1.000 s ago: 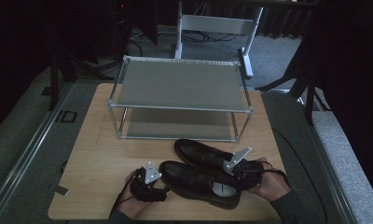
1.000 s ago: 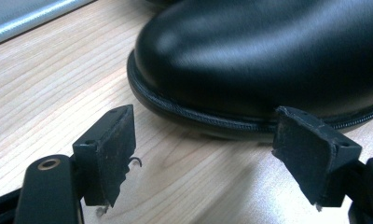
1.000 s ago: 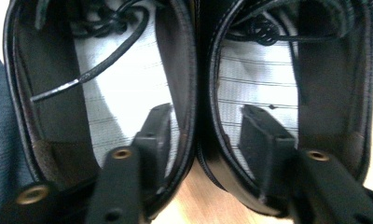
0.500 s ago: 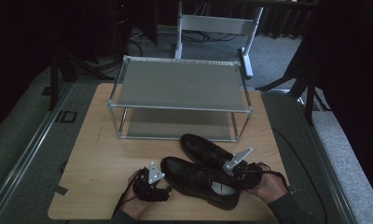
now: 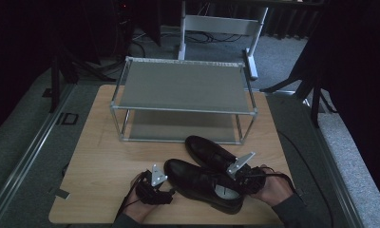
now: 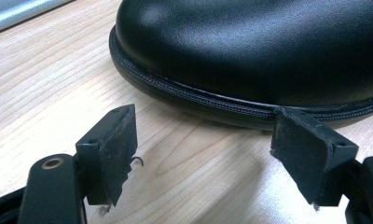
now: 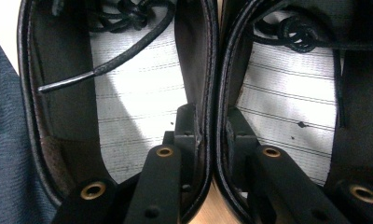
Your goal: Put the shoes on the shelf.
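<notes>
My right hand-held gripper (image 7: 211,128) pinches both shoes' (image 5: 204,183) inner walls together; one could slip free. My left hand-held gripper (image 6: 222,140) gapes at the toe.

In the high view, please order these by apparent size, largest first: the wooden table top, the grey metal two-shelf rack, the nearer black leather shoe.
1. Wooden table top.
2. Grey metal two-shelf rack.
3. Nearer black leather shoe, although it is closest to the camera.
</notes>
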Available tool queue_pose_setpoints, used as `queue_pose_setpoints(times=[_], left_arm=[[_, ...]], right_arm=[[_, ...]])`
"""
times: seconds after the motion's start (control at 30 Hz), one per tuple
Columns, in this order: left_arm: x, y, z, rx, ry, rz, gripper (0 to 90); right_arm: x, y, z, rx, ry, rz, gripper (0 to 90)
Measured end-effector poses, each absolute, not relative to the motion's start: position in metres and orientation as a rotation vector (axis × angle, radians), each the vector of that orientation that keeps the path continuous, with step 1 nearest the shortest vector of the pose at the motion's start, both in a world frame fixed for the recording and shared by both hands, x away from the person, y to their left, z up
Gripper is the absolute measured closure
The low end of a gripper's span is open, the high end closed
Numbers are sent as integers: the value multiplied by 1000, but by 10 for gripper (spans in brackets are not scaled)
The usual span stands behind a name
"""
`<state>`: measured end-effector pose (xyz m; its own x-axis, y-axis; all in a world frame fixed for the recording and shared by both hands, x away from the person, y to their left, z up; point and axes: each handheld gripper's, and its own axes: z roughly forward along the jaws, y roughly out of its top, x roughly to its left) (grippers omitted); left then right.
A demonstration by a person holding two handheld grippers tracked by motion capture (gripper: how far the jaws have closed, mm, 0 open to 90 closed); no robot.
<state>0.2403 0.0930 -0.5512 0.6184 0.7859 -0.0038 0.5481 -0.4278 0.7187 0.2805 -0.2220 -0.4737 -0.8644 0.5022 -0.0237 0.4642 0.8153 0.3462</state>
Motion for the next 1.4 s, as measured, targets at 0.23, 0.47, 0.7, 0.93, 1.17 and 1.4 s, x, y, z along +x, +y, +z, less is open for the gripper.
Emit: queue_pose_setpoints(times=[0.23, 0.47, 0.7, 0.93, 1.17, 1.4], left_arm=[[229, 91, -549, 2134, 1026, 423, 277], [227, 86, -550, 2134, 993, 368, 398], [239, 76, -547, 2118, 1001, 376, 461], [251, 73, -543, 2102, 1003, 392, 494], [261, 76, -534, 2058, 1016, 397, 503], [274, 73, -528, 2027, 1038, 422, 521]], right_arm=[[277, -223, -475, 813, 2850, 534, 794], [273, -229, -477, 880, 2792, 640, 806], [267, -230, -479, 917, 2756, 712, 808], [255, -220, -477, 903, 2710, 730, 811], [251, -224, -478, 1031, 2639, 837, 814], [253, -226, -477, 1113, 2579, 878, 816]])
